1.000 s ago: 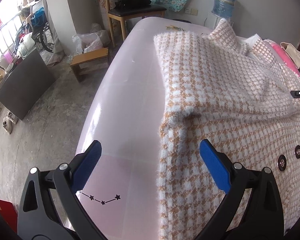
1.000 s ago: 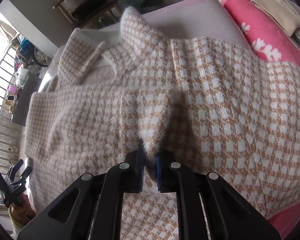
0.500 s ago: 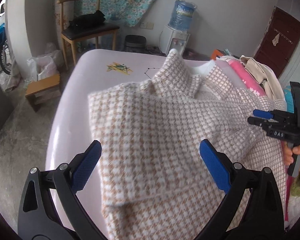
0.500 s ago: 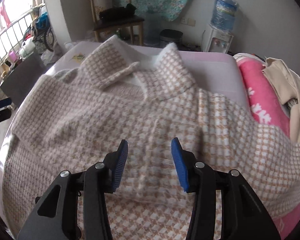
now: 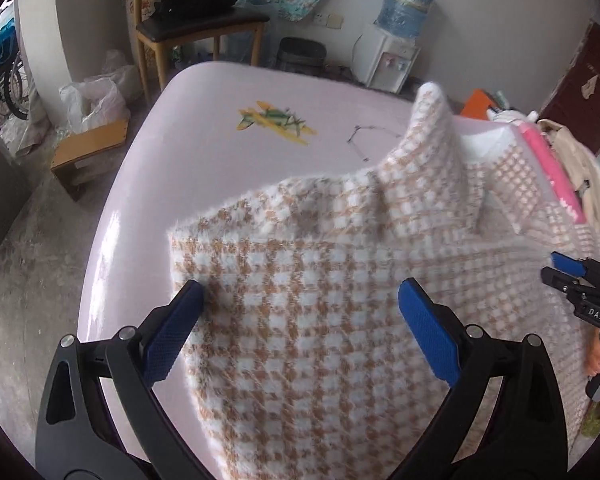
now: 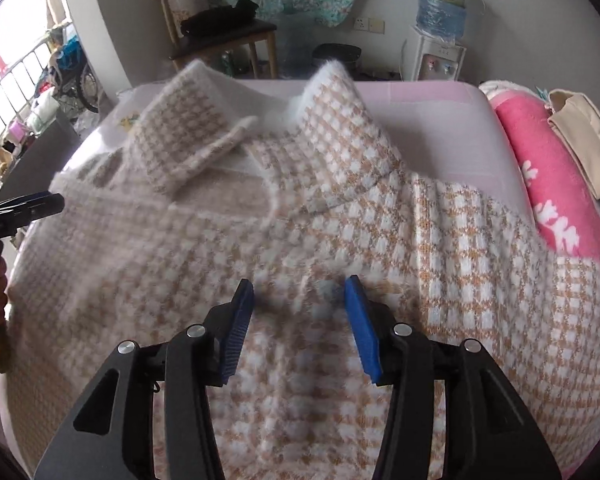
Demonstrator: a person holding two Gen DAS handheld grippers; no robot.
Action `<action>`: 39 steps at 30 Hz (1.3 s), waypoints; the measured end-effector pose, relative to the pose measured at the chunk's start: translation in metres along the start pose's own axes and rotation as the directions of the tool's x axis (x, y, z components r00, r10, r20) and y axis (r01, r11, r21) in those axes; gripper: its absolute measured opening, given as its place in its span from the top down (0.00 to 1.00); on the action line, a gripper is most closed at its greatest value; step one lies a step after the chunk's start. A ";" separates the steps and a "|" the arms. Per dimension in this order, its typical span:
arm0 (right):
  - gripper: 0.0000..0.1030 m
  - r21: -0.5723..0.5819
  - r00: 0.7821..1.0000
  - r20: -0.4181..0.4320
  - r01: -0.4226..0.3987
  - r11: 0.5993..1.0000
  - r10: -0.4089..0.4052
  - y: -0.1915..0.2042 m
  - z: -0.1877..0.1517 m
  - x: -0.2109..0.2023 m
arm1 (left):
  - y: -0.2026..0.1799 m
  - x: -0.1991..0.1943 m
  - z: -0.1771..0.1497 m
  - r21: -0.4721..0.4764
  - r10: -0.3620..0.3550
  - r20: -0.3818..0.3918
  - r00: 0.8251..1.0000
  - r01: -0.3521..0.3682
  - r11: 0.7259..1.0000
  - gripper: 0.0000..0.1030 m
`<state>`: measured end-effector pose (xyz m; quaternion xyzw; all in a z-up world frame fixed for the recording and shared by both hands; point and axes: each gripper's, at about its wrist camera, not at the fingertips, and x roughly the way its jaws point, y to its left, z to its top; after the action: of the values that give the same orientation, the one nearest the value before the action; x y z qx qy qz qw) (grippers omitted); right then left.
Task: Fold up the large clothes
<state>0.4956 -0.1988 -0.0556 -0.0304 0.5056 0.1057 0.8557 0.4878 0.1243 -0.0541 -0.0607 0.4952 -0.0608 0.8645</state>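
Observation:
A fluffy tan-and-white checked sweater [image 5: 340, 220] [image 6: 180, 240] lies spread on the pink bed [image 5: 220, 140], collar flaps [image 6: 340, 132] standing up at the far end. My left gripper [image 5: 300, 286] hovers wide open over the sweater's left part, its left pad near the folded edge, nothing pinched. My right gripper [image 6: 299, 284] hangs over the middle of the sweater with its jaws opening; only loose fabric lies below them and the pads do not press on it. Each gripper shows in the other's view: the right gripper [image 5: 560, 268] and the left gripper [image 6: 40, 204].
A pink blanket [image 6: 540, 168] and a beige garment [image 6: 580, 136] are piled on the bed's right side. Beyond the bed stand a wooden chair [image 5: 196, 28], a dark bin [image 5: 302, 54] and a water dispenser [image 5: 392, 56]. A low wooden stool [image 5: 88, 152] sits on the floor at left.
My right gripper let go of the sweater fold it pinched and opened. My left gripper swung from the bed's left edge to over the sweater.

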 end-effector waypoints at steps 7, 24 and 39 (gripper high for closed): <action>0.53 -0.059 0.999 0.046 -0.026 0.998 0.029 0.023 -0.016 -0.041 | -0.030 -0.046 -0.020 0.118 0.026 0.071 0.997 -0.034 0.992 0.08; 0.32 -0.031 0.999 0.016 -0.040 0.999 0.041 0.040 -0.059 -0.061 | -0.067 -0.031 -0.090 0.232 0.113 0.084 0.990 -0.129 0.964 0.06; 0.29 0.483 0.980 0.147 0.044 0.875 -0.131 -0.178 -0.101 -0.180 | -0.068 -0.030 -0.089 0.232 0.114 0.088 0.990 -0.131 0.964 0.06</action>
<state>0.3630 -0.4155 0.0425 0.1679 0.4369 -0.0587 0.8818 0.3928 0.0586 -0.0619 0.0717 0.4549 -0.0636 0.8854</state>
